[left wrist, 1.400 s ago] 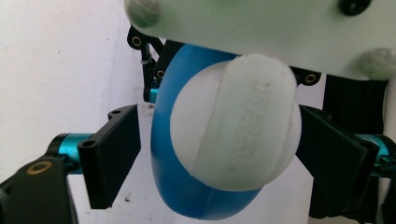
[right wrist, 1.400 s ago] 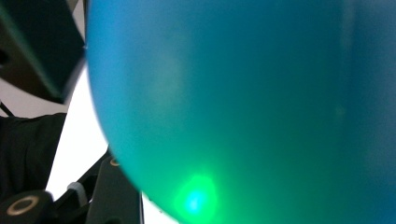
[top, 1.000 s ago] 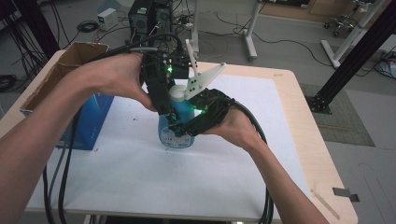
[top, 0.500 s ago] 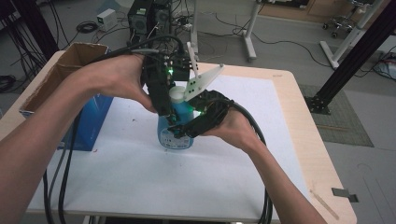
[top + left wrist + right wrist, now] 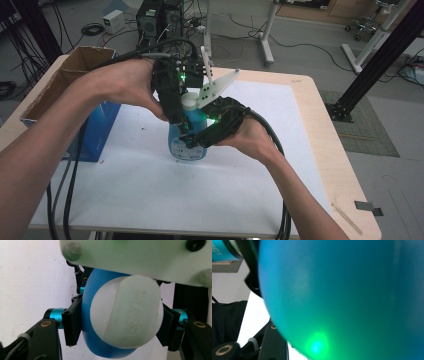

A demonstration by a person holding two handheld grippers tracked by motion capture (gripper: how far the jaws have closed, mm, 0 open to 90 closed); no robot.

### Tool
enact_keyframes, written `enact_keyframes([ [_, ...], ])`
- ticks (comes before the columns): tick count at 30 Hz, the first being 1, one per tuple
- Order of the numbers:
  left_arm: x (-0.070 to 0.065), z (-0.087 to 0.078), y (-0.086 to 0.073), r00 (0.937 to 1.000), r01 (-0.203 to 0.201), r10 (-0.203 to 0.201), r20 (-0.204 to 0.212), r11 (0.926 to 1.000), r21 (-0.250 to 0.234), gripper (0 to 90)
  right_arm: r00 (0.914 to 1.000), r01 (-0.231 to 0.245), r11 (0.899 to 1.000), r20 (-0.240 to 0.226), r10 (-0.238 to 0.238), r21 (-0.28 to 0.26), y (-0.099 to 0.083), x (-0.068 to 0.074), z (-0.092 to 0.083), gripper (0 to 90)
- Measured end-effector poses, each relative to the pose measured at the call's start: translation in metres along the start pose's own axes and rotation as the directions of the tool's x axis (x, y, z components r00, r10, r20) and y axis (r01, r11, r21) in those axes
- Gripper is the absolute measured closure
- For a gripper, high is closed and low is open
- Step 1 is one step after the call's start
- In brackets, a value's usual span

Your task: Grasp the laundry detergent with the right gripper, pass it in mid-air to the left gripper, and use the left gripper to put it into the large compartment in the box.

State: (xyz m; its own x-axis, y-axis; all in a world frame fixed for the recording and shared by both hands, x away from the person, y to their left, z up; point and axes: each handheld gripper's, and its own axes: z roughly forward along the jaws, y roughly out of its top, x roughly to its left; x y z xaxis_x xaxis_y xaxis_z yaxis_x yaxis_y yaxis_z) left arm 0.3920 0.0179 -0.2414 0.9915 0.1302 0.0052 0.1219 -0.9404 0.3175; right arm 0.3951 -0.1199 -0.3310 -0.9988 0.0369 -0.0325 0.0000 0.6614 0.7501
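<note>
Standing bottle: your blue bottle (image 5: 187,142) is upright on the white worktop (image 5: 150,190), near its middle, label facing you.
Cap: the white cap (image 5: 127,312) sits on top of the bottle.
Left tongs: your left tongs (image 5: 181,117) come down from above; their pads (image 5: 71,325) press both sides of the bottle just under the cap.
Right tongs: your right tongs (image 5: 197,139) lie against the bottle's right side; the body fills their camera, so I cannot tell their gap.
Box: a cardboard box (image 5: 75,75) stands at the far left.
</note>
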Motion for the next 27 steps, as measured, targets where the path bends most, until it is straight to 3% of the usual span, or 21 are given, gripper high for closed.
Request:
enact_keyframes([
  [10, -0.0008, 0.0001, 0.0016, 0.9998, -0.021, 0.021, -0.004, 0.9998, 0.003, 36.5, 1.0, -0.001, 1.0, -0.003, 0.001, -0.004, -0.0013, 0.0003, -0.0003, 46.4],
  [14, -0.0011, -0.0006, 0.0024, 0.9997, -0.023, 0.022, -0.012, 0.9996, -0.016, 37.0, 1.0, -0.006, 1.0, -0.006, 0.006, -0.015, -0.0024, 0.0001, -0.0021, 46.0],
  [19, -0.0023, -0.0016, 0.0035, 0.9992, -0.03, 0.03, -0.025, 0.9993, -0.019, 37.1, 0.9999, -0.003, 1.0, 0.012, 0.004, -0.021, -0.0031, -0.0001, -0.0037, 45.4],
  [27, -0.0027, -0.0005, 0.0042, 0.9993, -0.03, 0.03, -0.02, 0.9995, 0.004, 37.3, 1.0, 0.004, 1.0, 0.009, -0.004, -0.027, -0.0041, 0.0011, -0.002, 44.3],
])
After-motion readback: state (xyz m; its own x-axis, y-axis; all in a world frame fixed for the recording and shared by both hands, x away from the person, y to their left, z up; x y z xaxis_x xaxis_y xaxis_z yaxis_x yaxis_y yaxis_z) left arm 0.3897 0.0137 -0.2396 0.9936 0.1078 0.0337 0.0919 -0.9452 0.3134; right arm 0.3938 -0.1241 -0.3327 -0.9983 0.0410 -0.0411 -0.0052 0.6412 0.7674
